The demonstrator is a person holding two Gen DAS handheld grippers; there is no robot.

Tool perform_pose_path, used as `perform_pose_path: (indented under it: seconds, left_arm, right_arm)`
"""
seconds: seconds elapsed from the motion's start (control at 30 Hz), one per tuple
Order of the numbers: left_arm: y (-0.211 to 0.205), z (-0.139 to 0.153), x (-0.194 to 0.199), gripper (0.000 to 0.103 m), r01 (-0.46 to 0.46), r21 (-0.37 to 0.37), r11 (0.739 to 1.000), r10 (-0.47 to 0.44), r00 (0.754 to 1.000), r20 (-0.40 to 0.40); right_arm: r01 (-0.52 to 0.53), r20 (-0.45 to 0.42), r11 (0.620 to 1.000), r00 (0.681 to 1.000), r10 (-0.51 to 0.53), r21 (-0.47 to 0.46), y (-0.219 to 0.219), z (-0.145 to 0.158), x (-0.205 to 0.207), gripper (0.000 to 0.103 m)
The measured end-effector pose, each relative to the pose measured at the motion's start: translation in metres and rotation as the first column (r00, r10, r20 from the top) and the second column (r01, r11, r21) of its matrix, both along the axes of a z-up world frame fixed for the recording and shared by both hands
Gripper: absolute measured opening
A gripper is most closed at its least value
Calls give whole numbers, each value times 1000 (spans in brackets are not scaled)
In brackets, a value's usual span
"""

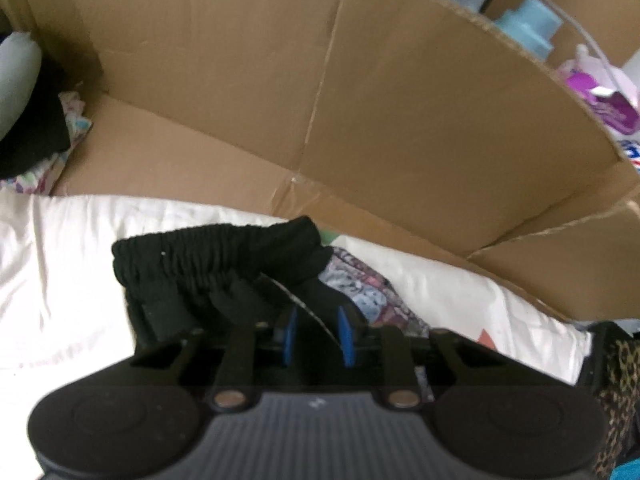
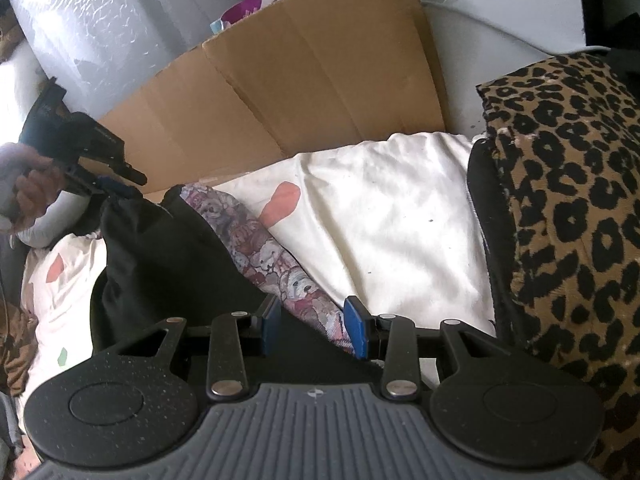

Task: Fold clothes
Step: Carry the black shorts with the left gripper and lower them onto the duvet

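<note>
The black shorts (image 1: pixel 208 264) are soft, floppy stuff, best pinched at the elastic waistband at 10 o'clock. Left gripper (image 1: pixel 316 330) jaws are clenched on that fabric. Right gripper (image 2: pixel 314 326) jaws: black cloth between them, grip can't be told.

The black garment (image 1: pixel 208 272) hid the tips of the left gripper (image 1: pixel 316 334) pads, so contact could not be confirmed. The frame edge cut off the leopard-print cushion (image 2: pixel 568 200). The person's hand (image 2: pixel 28 188) was blurred. Items behind the cardboard box (image 1: pixel 360 100) were too indistinct to identify.

Black shorts (image 1: pixel 192 264) matt ribbed cloth; cardboard (image 1: pixel 360 100) matt, creased.
</note>
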State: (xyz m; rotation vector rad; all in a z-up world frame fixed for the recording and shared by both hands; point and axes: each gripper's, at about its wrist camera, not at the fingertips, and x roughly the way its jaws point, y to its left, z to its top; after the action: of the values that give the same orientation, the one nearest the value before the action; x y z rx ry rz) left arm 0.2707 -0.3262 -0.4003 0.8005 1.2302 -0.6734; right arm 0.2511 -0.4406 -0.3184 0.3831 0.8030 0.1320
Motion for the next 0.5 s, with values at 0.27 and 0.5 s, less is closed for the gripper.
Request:
perform_pose_path:
  seconds: [0.27, 0.5]
  left_arm:
    - [-8, 5, -17, 21, 27, 41, 999, -28, 1000, 13]
    - [-1, -29, -16, 34, 31, 189, 981, -33, 999, 8]
  right_arm:
    - [-47, -11, 999, 999, 47, -19, 8, -11, 12, 42]
    - [-105, -23, 994, 994, 104, -37, 18, -19, 20, 42]
